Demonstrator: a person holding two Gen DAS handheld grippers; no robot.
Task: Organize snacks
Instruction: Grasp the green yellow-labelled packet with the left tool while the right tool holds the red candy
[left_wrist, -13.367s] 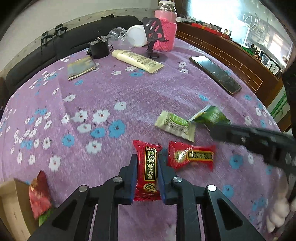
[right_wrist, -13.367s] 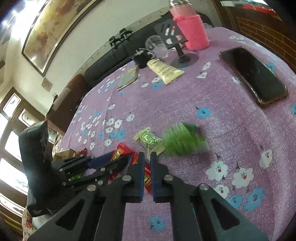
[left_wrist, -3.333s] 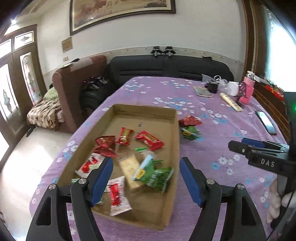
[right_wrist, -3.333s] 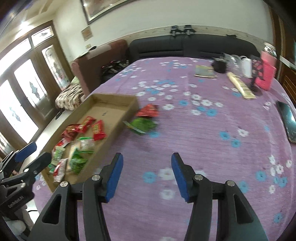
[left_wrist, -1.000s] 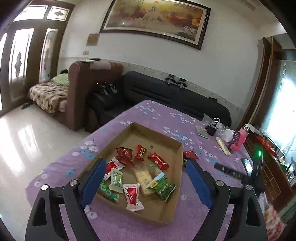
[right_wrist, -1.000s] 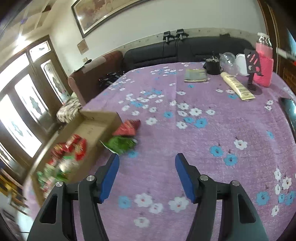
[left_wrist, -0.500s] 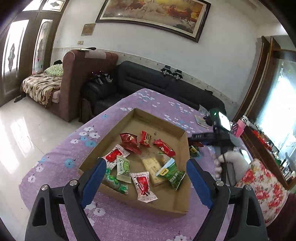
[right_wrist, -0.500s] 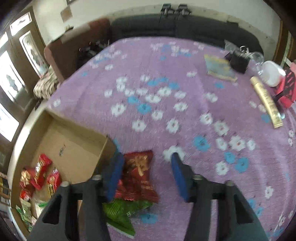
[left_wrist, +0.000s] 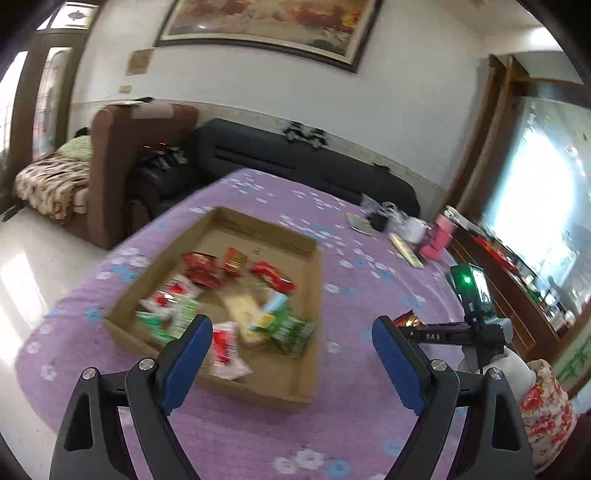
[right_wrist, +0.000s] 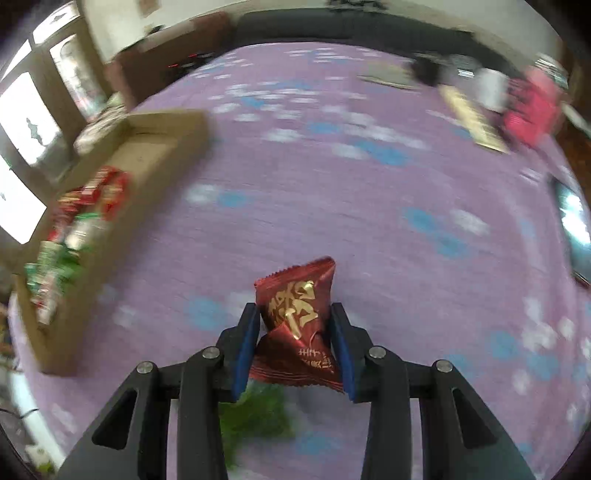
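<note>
The right gripper is clamped on a dark red snack packet, blue pads pressing in from both sides, and the packet stands up out of the pinch with its crimped top edge pointing forward over the purple flowered tablecloth. So its long axis runs along the fingers, not across them.

The cardboard box is the landmark here. It lies to the left of the held packet and a bit ahead, its near wall well apart from the gripper. The box runs long from near to far, and the snacks already in it crowd the near end; the far end looks barer, though the blur makes that hard to swear to. I'd say the carry is a leftward swing over the box's right wall, then a release.

Right of the box, just under the gripper, a green packet lies on the cloth, smeared by motion. It looks like the last one outside the box, and it sits closer to the right tool than to the left.

The left gripper hangs empty, fingers spread wide, on the near side of the box and looking down into it. From there the right gripper shows just off the box's right wall, red wrapper at its tip.
</note>
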